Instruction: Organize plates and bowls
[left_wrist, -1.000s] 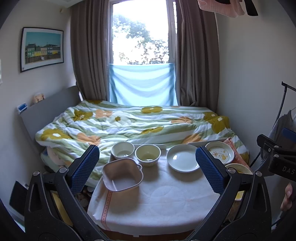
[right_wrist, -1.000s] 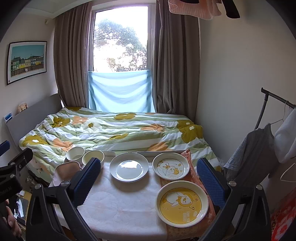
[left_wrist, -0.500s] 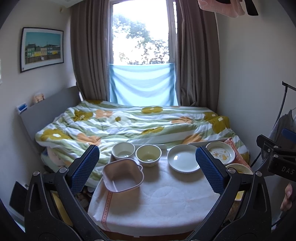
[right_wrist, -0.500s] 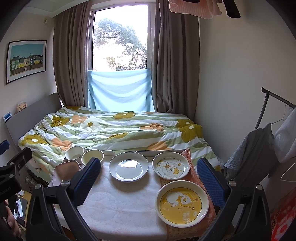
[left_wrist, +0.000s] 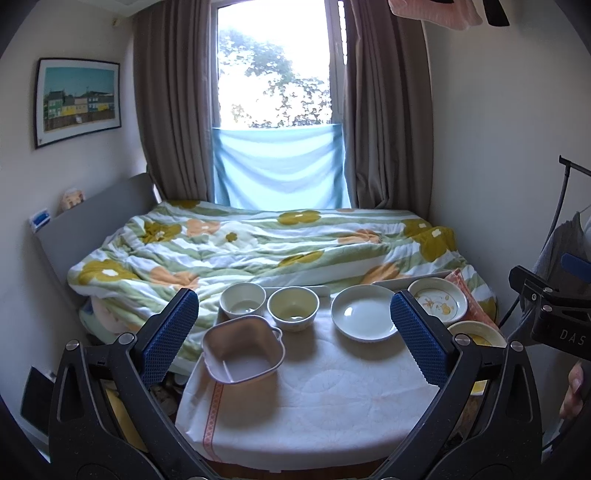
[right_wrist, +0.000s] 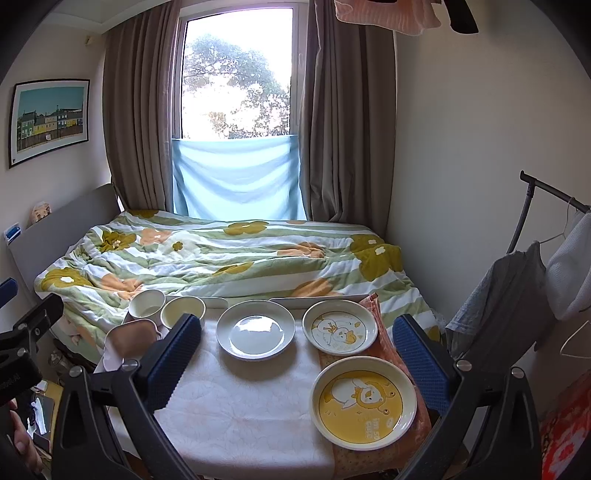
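Observation:
On the cloth-covered table (left_wrist: 317, 406) a pink square dish (left_wrist: 242, 350) sits front left, with a white bowl (left_wrist: 242, 300) and a cream bowl (left_wrist: 293, 307) behind it. A plain white plate (right_wrist: 255, 334) lies in the middle. To its right are a small duck plate (right_wrist: 340, 331) and a large yellow bear plate (right_wrist: 364, 402). My left gripper (left_wrist: 293, 338) hovers open above the table's near side, holding nothing. My right gripper (right_wrist: 295, 365) is also open and empty, framing the plates from the near side.
A bed with a flowered quilt (left_wrist: 258, 251) runs along the table's far edge. A clothes rack with hanging garments (right_wrist: 535, 280) stands to the right. An orange patterned cloth (right_wrist: 384, 332) lies under the two printed plates. A hand (left_wrist: 572, 387) shows at the right edge.
Both grippers have drifted very slightly; the dishes have not moved and both grippers stay open.

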